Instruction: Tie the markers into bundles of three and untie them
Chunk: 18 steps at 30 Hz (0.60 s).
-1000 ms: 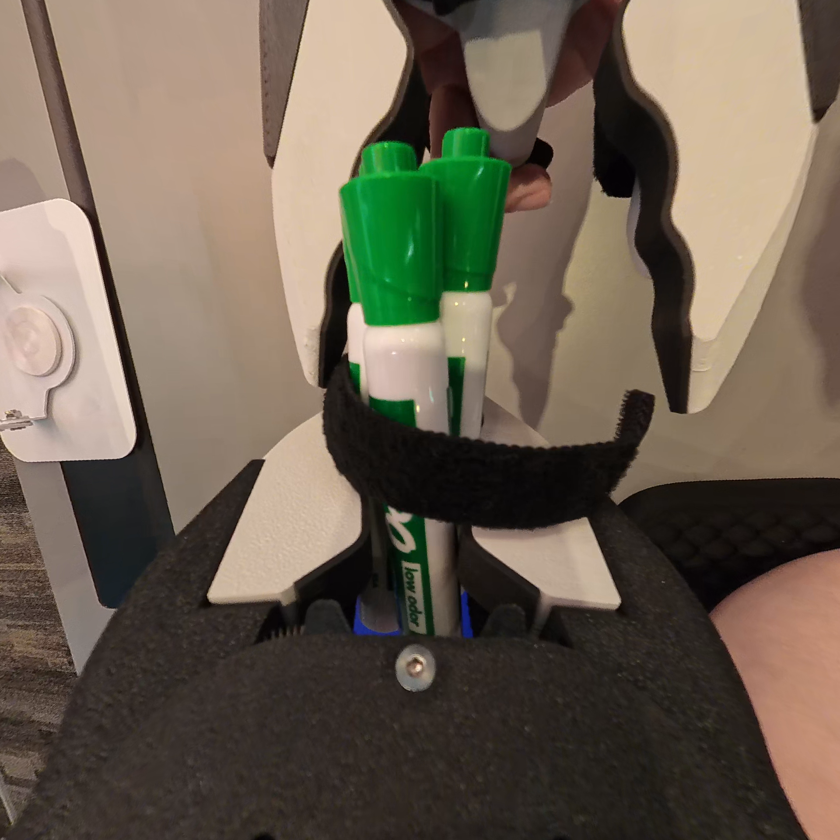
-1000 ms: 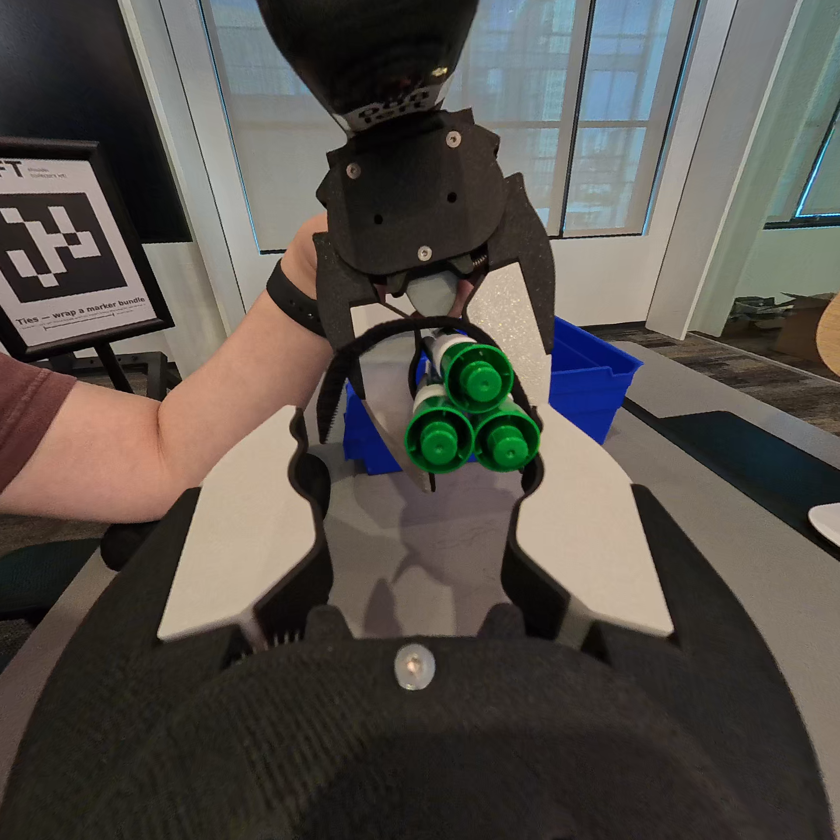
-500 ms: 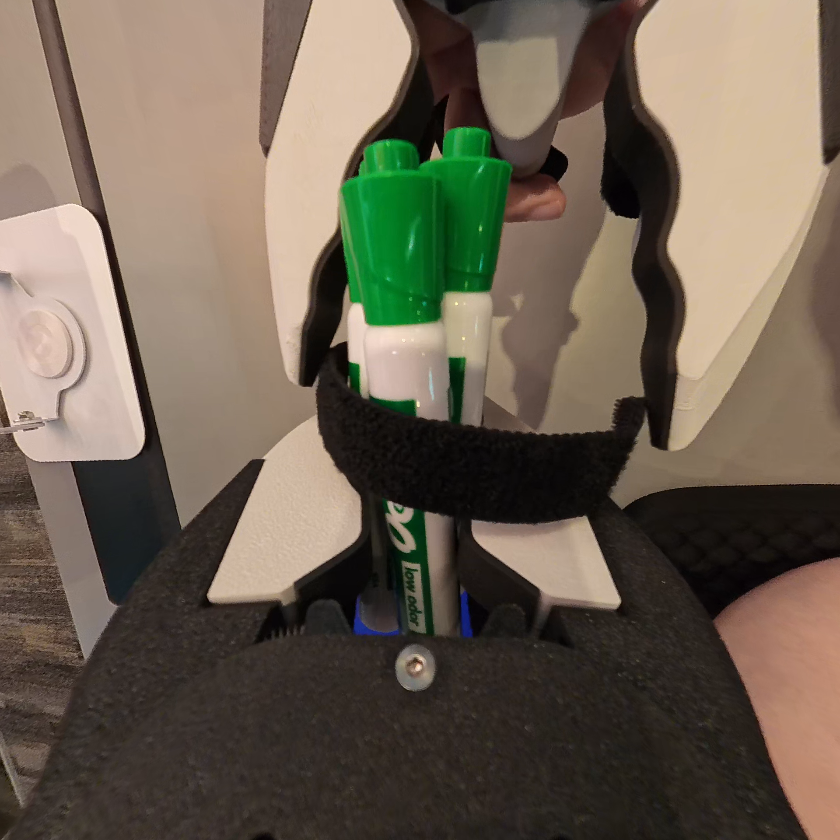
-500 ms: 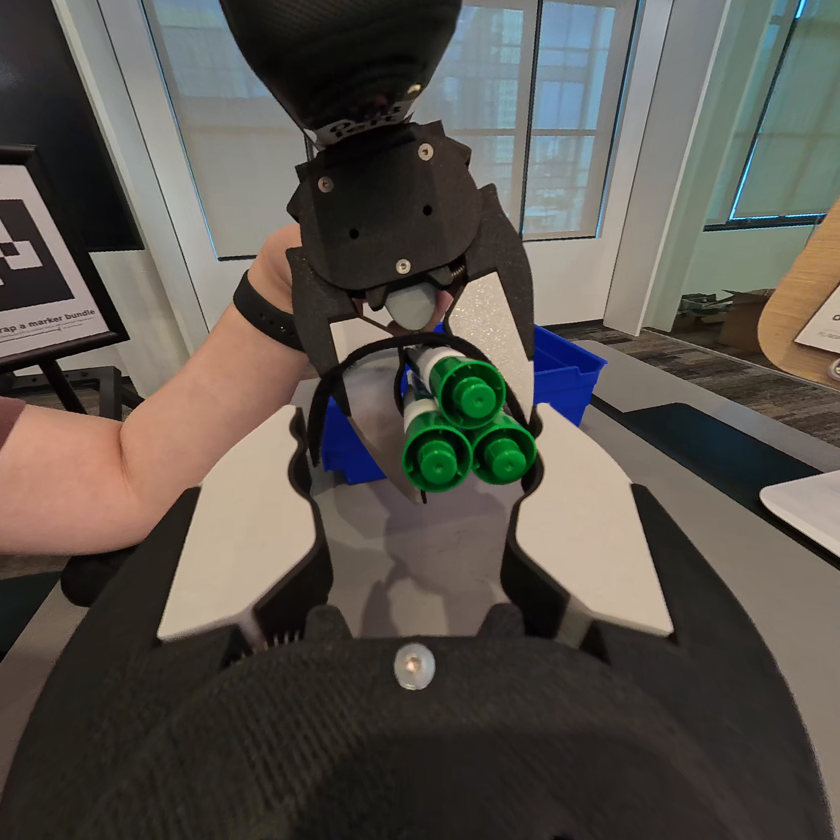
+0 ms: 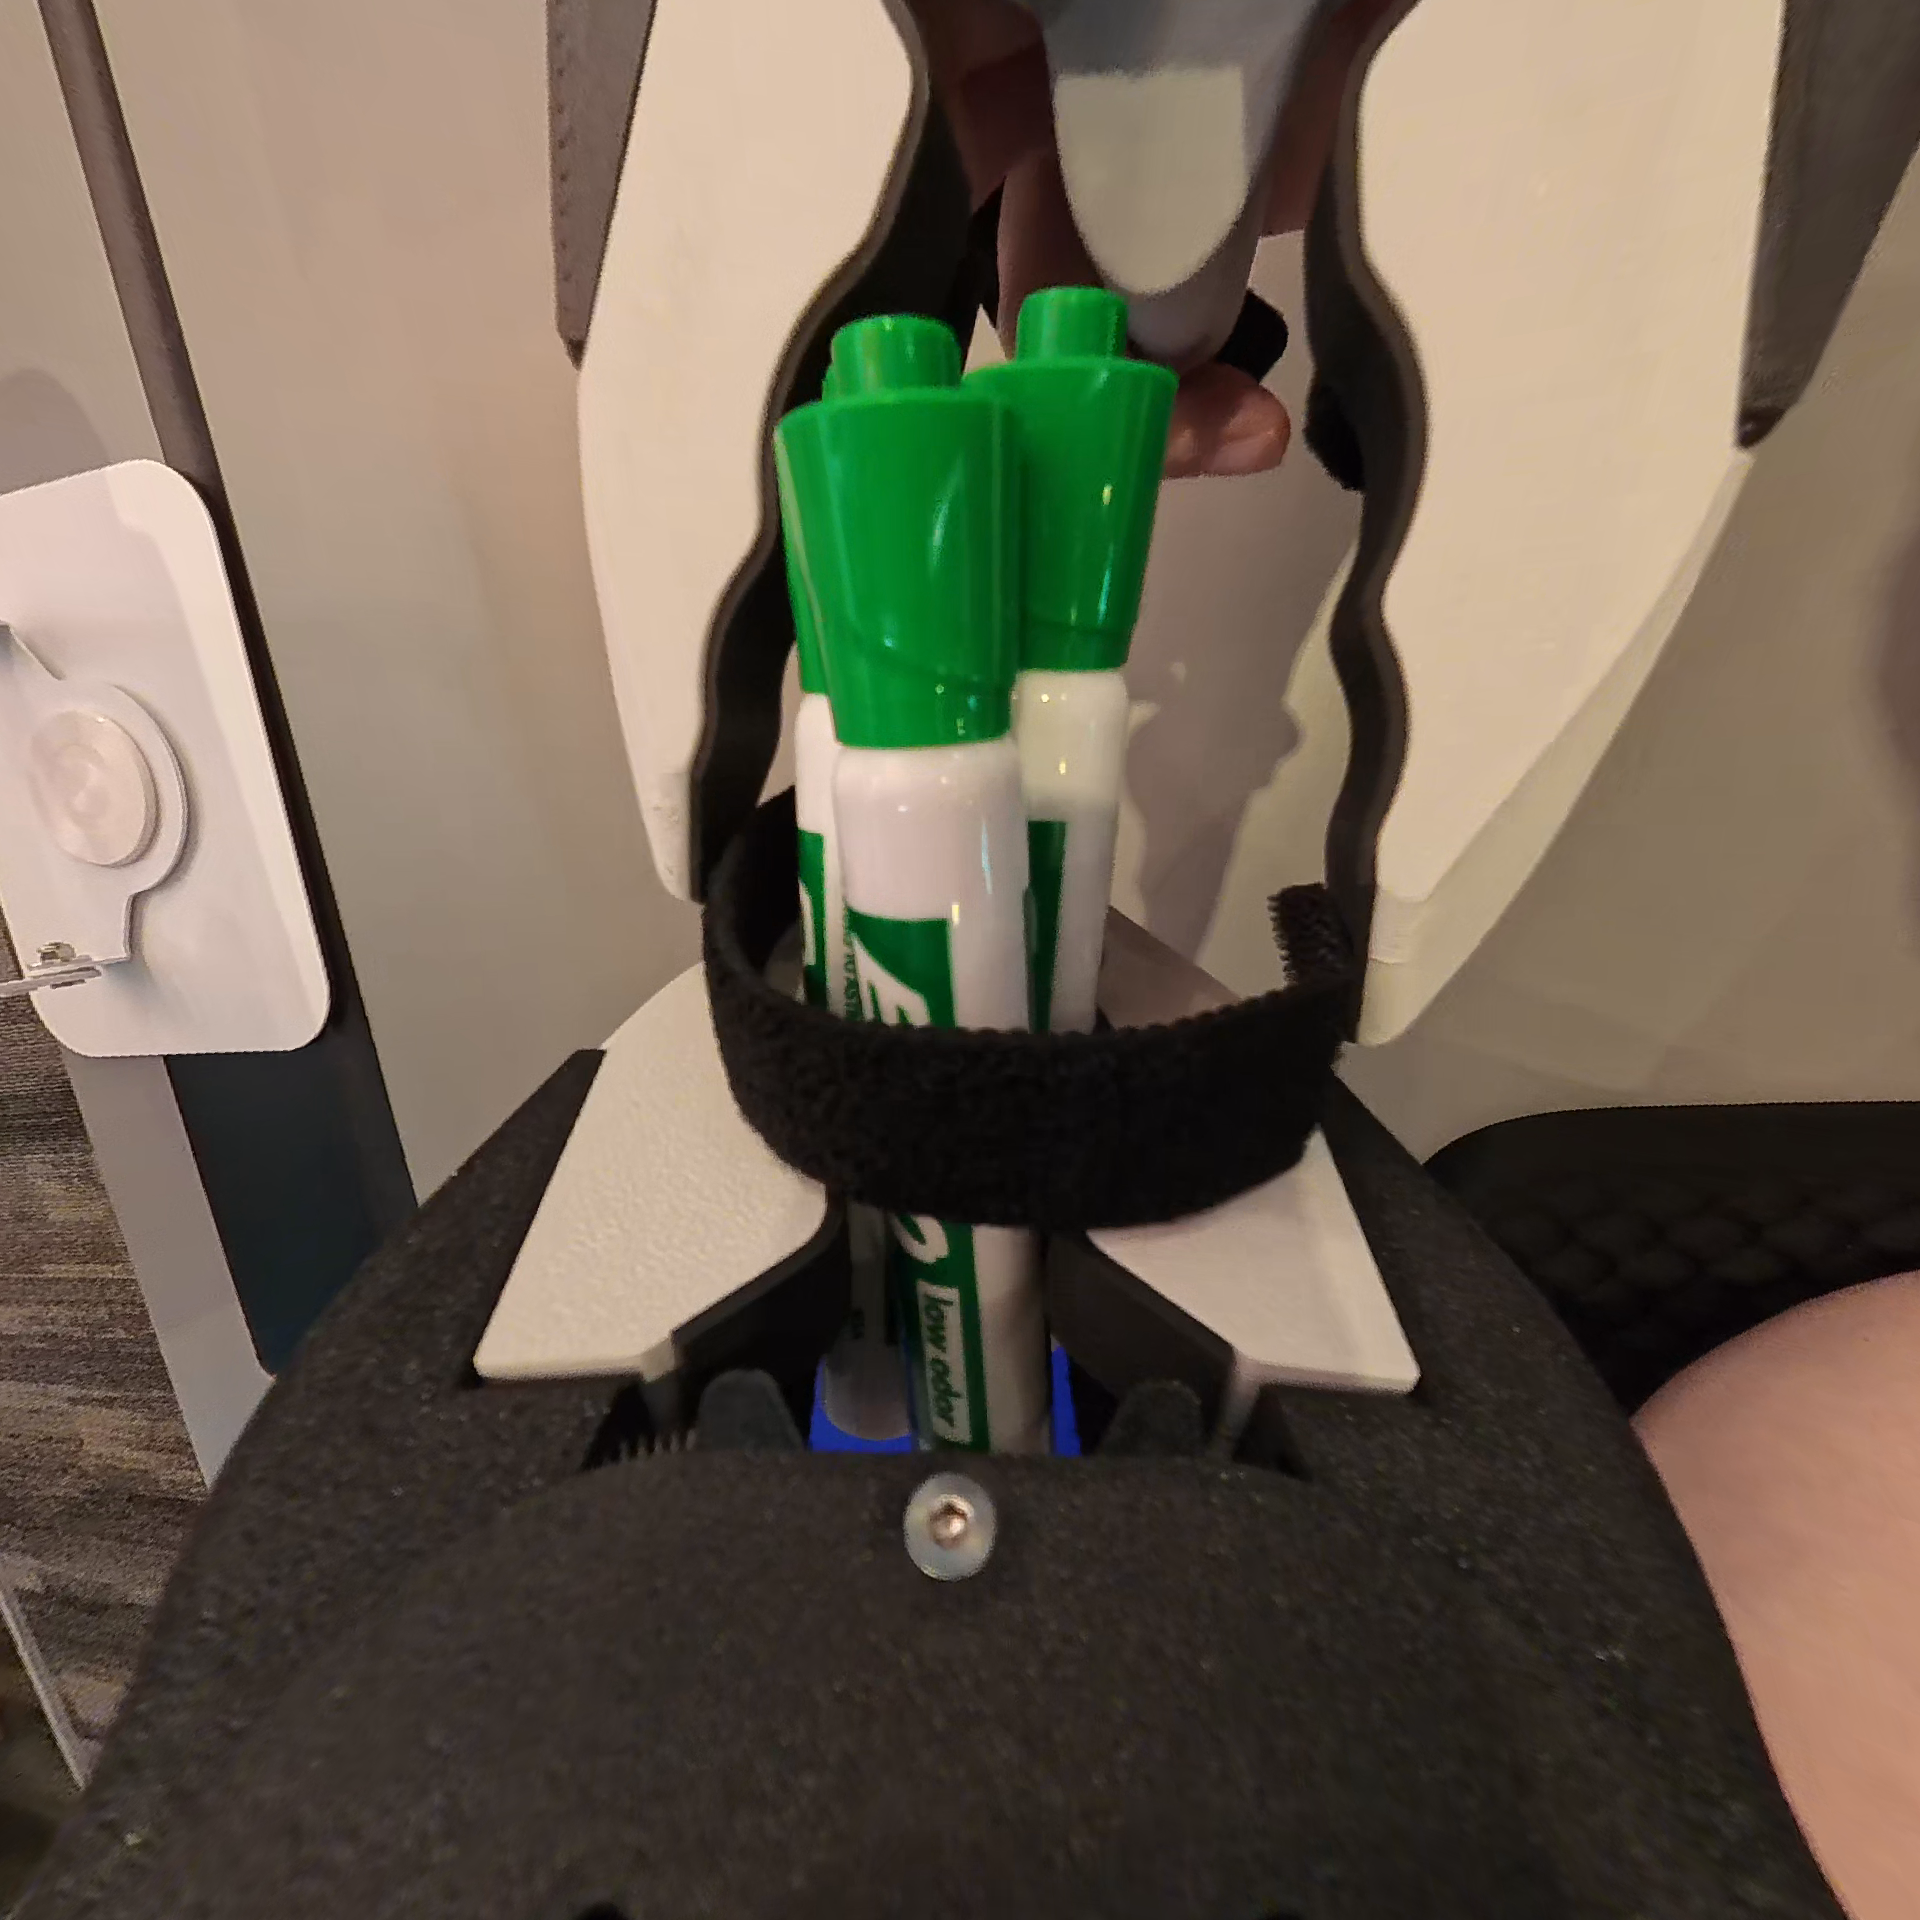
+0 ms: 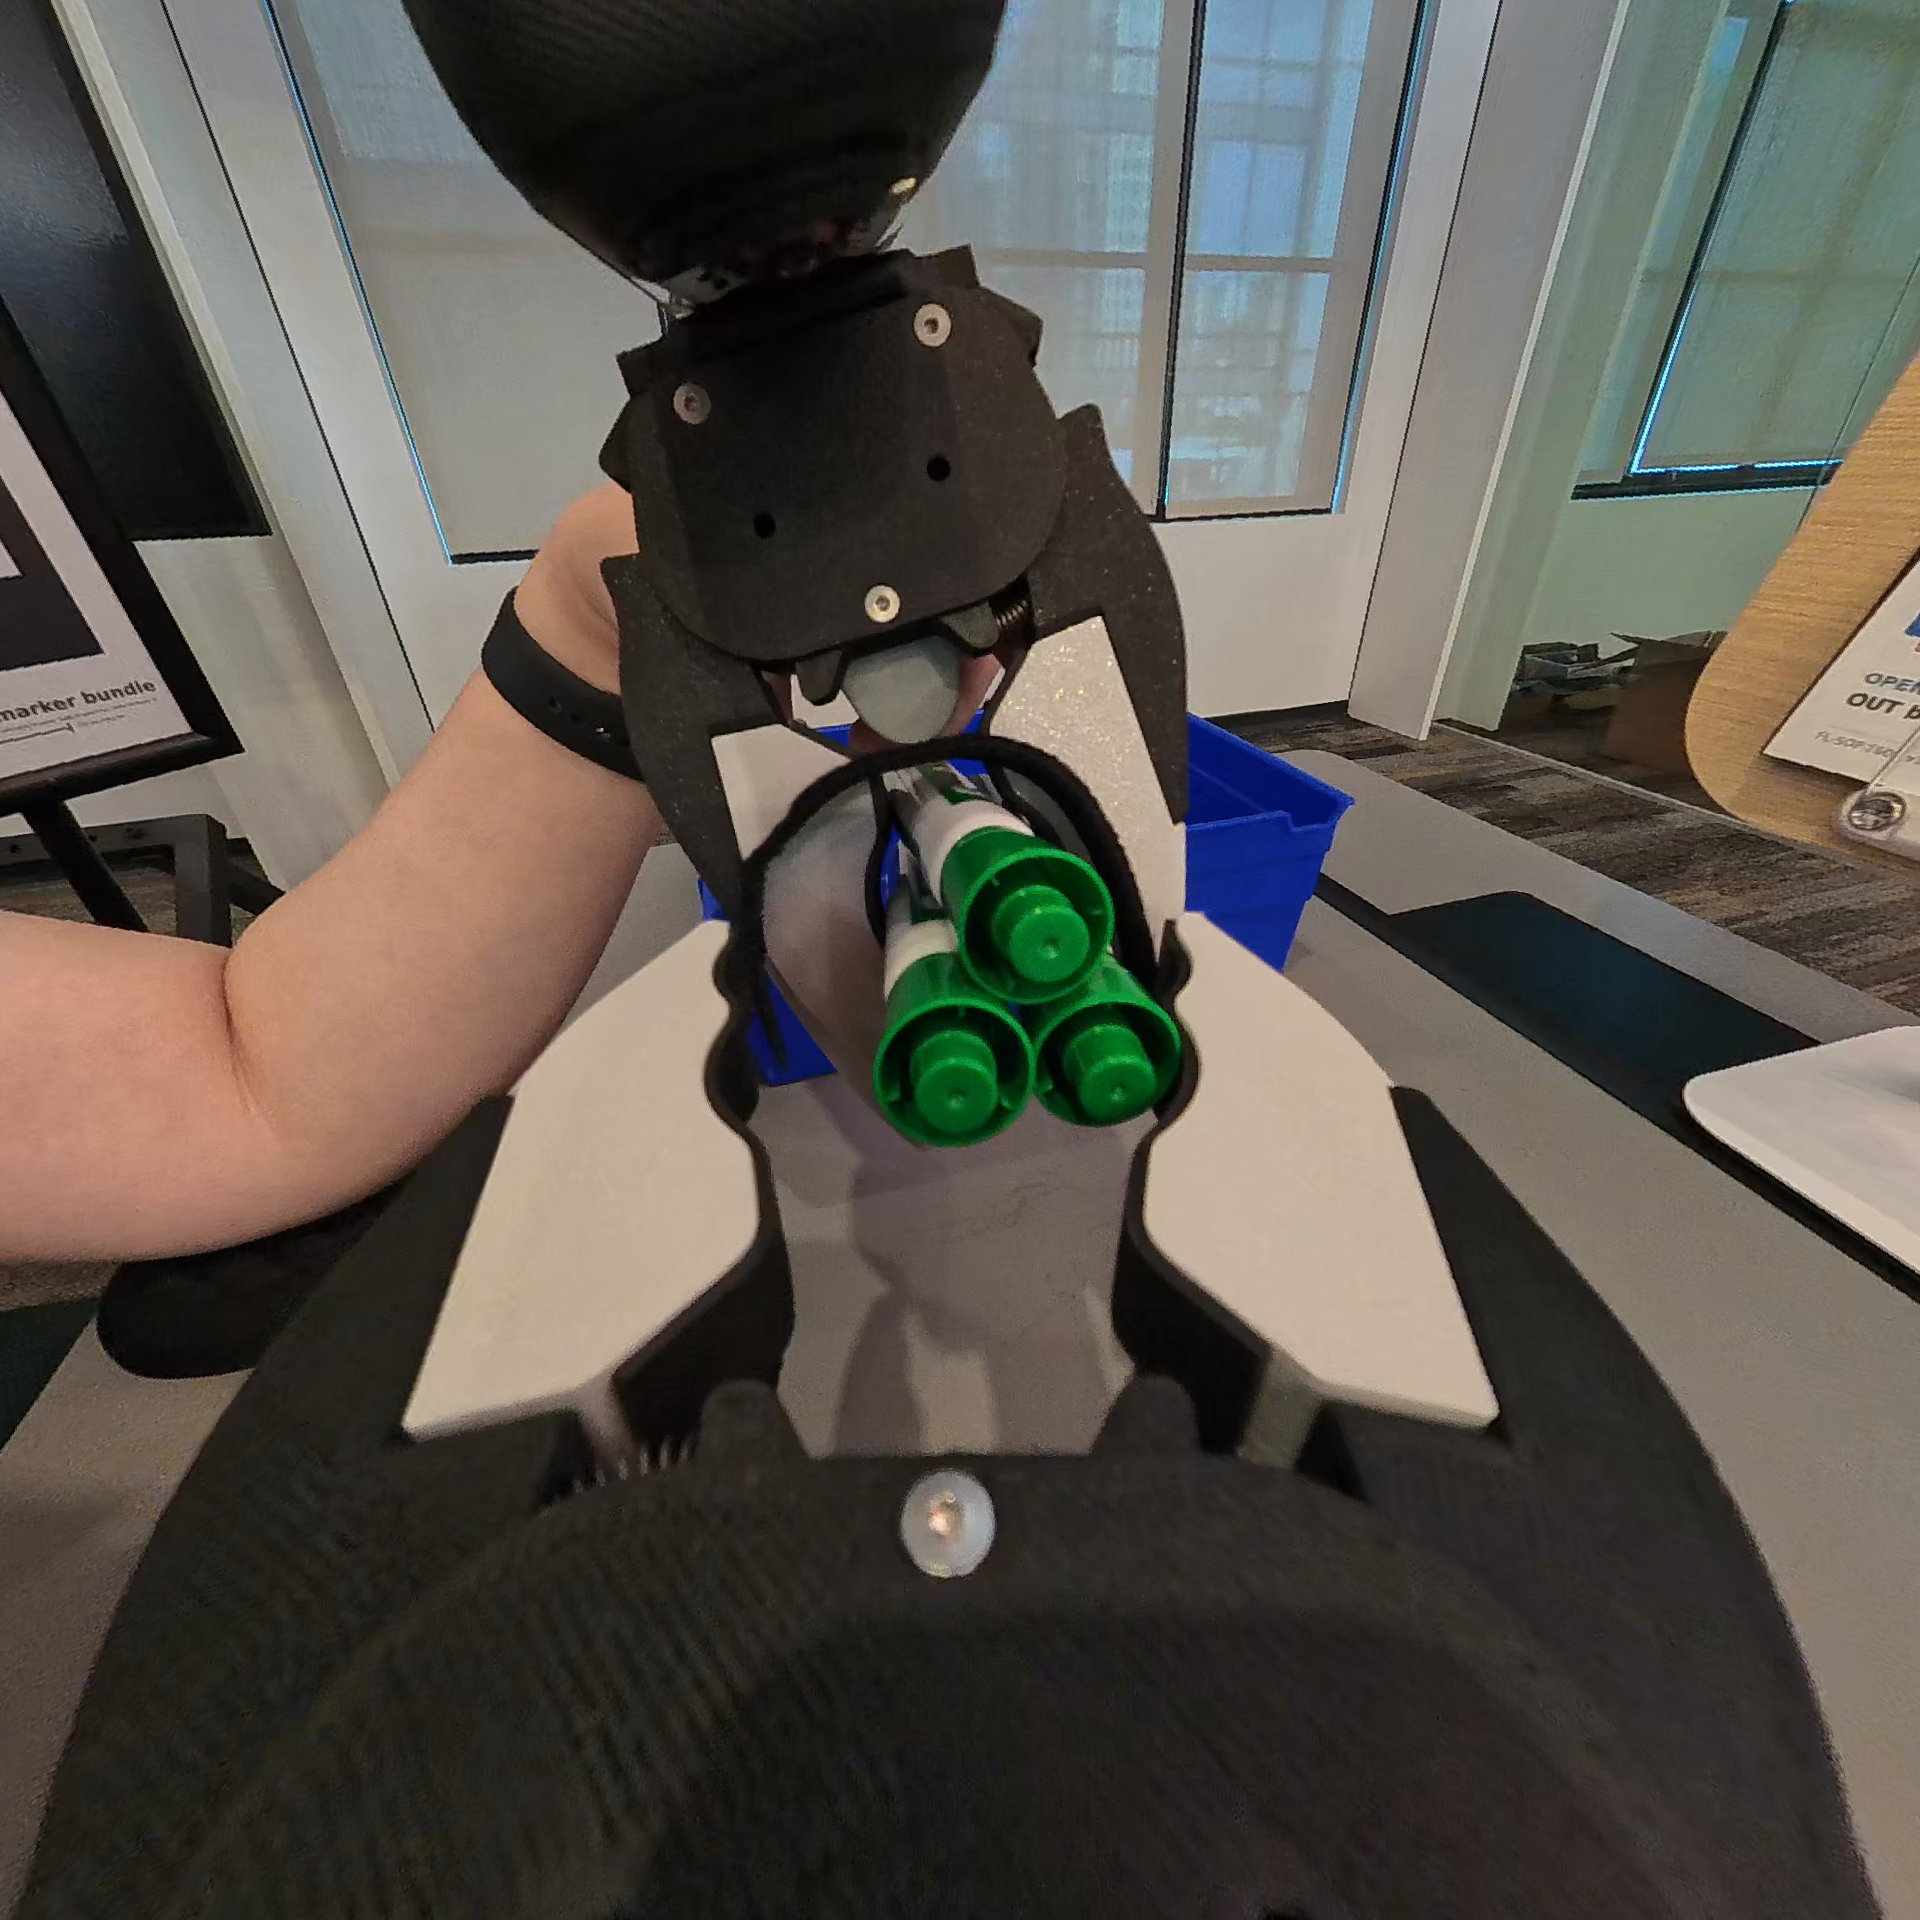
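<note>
Tall windows [image 6: 1174, 260] with white frames are filling the far wall, and daylight is falling on a grey table [image 6: 1683, 1299] that is running across the room. A blue bin [image 6: 1262, 831] is sitting on that table behind the tools, a framed sign [image 6: 73, 644] is standing on an easel at the left, and a patterned carpet [image 6: 1621, 821] is showing beyond the table. In the left wrist view a pale wall [image 5: 416, 520] with a white plate [image 5: 145, 758] fixed to it is making up the background.

There are three markers [image 5: 925, 790], one black strap [image 5: 1039, 1122] and two grippers. The markers are white-barrelled with green caps and green labels, and they are pressed together in a tight triangle, caps pointing toward the right gripper [image 6: 951, 1049].

The left gripper [image 5: 961, 1195] is clamping its fingers on the lower barrels of the three markers and holding them up off the table. The fuzzy strap is looping loosely around the bundle just above those fingers, hanging wide on one side with its free end curling up.

The right gripper is standing open, its two pale fingers [image 5: 665, 623] spread on either side of the caps, gripping nothing. One fingertip is right at the strap's free end; whether it is touching I cannot tell. A bare forearm [image 6: 312, 1018] with a black wristband [image 6: 556, 696] is holding the left gripper.
</note>
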Available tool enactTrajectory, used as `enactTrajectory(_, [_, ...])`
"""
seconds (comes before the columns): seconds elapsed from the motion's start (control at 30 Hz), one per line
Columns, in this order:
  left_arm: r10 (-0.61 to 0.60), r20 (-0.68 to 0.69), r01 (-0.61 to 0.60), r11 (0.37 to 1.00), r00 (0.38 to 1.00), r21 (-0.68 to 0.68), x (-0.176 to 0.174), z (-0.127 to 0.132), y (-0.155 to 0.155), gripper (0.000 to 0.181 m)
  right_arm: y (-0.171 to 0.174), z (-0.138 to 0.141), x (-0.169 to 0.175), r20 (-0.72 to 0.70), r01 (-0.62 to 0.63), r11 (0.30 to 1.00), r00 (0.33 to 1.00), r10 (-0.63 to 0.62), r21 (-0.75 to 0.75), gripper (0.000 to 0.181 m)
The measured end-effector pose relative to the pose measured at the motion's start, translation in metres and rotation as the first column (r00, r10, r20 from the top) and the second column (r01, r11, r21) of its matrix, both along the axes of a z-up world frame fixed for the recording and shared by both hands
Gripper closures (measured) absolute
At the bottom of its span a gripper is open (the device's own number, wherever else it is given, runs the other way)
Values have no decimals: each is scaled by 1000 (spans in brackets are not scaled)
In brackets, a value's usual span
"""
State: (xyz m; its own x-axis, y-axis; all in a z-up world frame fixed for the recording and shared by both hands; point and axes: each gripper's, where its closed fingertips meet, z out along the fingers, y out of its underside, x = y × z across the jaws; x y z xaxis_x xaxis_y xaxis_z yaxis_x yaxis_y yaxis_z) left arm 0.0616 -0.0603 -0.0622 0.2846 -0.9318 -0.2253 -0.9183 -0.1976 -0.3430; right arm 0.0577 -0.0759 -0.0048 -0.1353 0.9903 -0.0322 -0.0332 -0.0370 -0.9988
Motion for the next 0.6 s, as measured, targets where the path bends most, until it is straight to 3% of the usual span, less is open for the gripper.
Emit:
enactTrajectory(0.37, [5,35,-6,1000,999,13,-1,6,0,140,3,-4,2,15,-6,999,1000,5,44,131])
enactTrajectory(0.6, [-10,61,9,1000,998,19,1,10,-2,139,1,-3,4,12,-15,997,1000,14,69,137])
